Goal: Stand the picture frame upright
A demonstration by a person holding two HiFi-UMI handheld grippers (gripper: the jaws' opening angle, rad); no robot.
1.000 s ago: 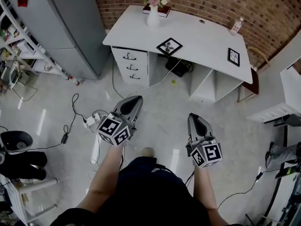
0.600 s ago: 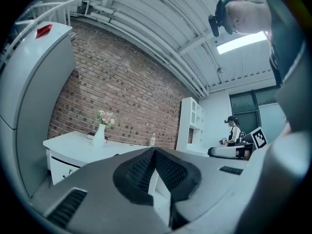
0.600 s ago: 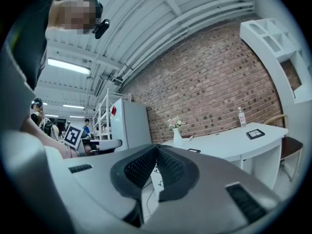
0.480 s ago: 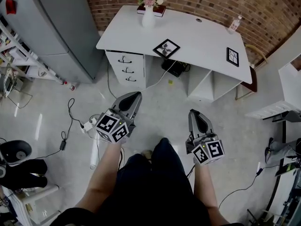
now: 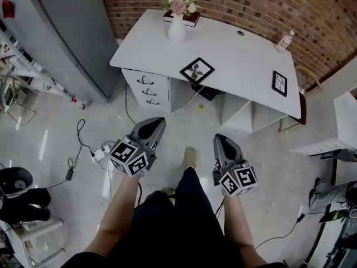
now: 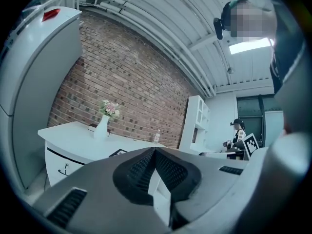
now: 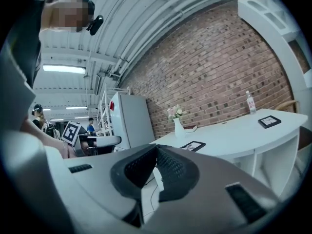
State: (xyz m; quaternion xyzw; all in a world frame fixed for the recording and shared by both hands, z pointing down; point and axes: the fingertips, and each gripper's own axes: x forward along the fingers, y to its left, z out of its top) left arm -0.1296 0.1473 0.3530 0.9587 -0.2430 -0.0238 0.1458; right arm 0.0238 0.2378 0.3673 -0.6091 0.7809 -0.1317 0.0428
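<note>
Two black picture frames lie flat on the white desk (image 5: 240, 54): one near the middle front edge (image 5: 197, 70), also in the right gripper view (image 7: 193, 146), and a smaller frame toward the right end (image 5: 279, 83), likewise visible in the right gripper view (image 7: 269, 121). My left gripper (image 5: 155, 124) is shut and empty, held over the floor well short of the desk. My right gripper (image 5: 221, 142) is shut and empty too, beside it at a similar height. In the left gripper view the middle frame (image 6: 118, 153) peeks just above the closed jaws.
A white vase of flowers (image 5: 177, 22) stands on a book at the desk's back edge. A water bottle (image 5: 284, 40) stands at the back right. A grey fridge (image 5: 61, 38) stands left of the desk, cables and a power strip (image 5: 99, 152) lie on the floor. A brick wall runs behind.
The person has stepped toward the desk, so the desk and frames look nearer. Both grippers stayed shut and moved slightly forward together, the right one drawing a little leftward.
</note>
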